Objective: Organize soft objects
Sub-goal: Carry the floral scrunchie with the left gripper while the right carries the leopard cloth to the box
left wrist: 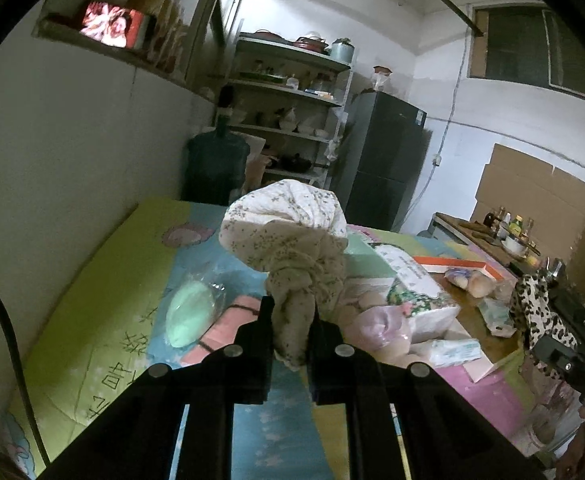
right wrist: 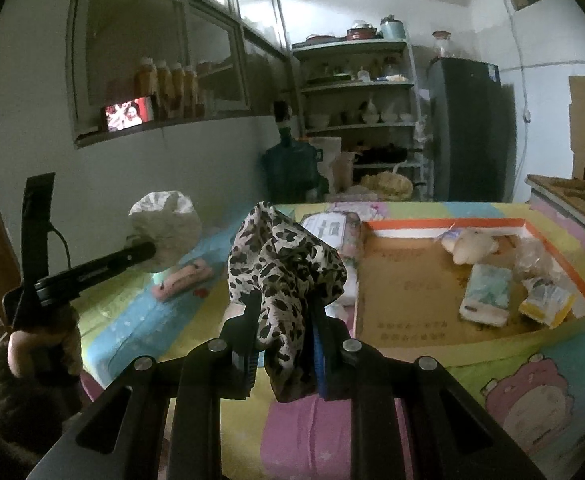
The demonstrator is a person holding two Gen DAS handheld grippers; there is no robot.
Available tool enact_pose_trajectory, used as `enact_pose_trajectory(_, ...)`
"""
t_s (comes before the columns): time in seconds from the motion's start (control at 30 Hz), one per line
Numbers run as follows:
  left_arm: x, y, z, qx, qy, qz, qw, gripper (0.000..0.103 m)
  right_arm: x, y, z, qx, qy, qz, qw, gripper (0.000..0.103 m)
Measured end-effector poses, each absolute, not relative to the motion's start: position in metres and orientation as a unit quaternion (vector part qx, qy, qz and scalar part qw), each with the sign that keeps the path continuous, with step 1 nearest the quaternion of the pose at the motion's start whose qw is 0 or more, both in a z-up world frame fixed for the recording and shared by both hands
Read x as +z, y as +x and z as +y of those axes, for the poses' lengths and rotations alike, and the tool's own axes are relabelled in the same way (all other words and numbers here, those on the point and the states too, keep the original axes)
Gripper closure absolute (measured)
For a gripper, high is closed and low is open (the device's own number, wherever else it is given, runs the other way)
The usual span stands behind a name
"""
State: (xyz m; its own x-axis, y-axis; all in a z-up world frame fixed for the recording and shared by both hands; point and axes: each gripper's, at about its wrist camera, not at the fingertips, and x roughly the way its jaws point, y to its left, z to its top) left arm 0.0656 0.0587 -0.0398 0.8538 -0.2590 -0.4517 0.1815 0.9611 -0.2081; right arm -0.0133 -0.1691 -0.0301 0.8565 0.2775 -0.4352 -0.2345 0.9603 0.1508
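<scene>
A shallow cardboard tray (right wrist: pixel 408 280) with an orange rim is seen at two o'clock on the cartoon-printed worktop (right wrist: pixel 492 360), tissue packs (right wrist: pixel 486 294) inside. The floral cloth (left wrist: pixel 288 240) is clamped at twelve o'clock in the left hand-held gripper (left wrist: pixel 290 312) — the leopard-print cloth (right wrist: pixel 284 276) likewise in the right hand-held gripper (right wrist: pixel 284 312) (printed characters on the tray unreadable).

The bunched cloth (left wrist: pixel 288 240) is cream with tiny dark flowers. The other cloth (right wrist: pixel 288 276) is leopard print, tan with black spots. The bedsheet (right wrist: pixel 432 364) runs in lime, sky blue and pink with cartoon figures. The cardboard tray (right wrist: pixel 412 292) is brown with an orange rim.
</scene>
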Motion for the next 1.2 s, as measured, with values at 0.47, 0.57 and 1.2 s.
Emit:
enact_pose_trajectory(0.47,-0.020,0.071,0.007,-0.150,-0.041,0.239,0.959,0.089,-0.018,-0.018,-0.191,0.113,0.050,0.212,0.969,0.081)
enact_pose_trajectory(0.57,-0.017,0.075,-0.008,-0.164,-0.033,0.239,0.956,0.089,-0.015,-0.017,-0.199,0.106,0.051,0.209,0.971,0.081)
enact_pose_trajectory(1.2,-0.007,0.093,-0.111,-0.270,-0.017,0.239,0.933,0.089,-0.007,-0.012,-0.258,0.036,0.079,0.180,0.980,0.081)
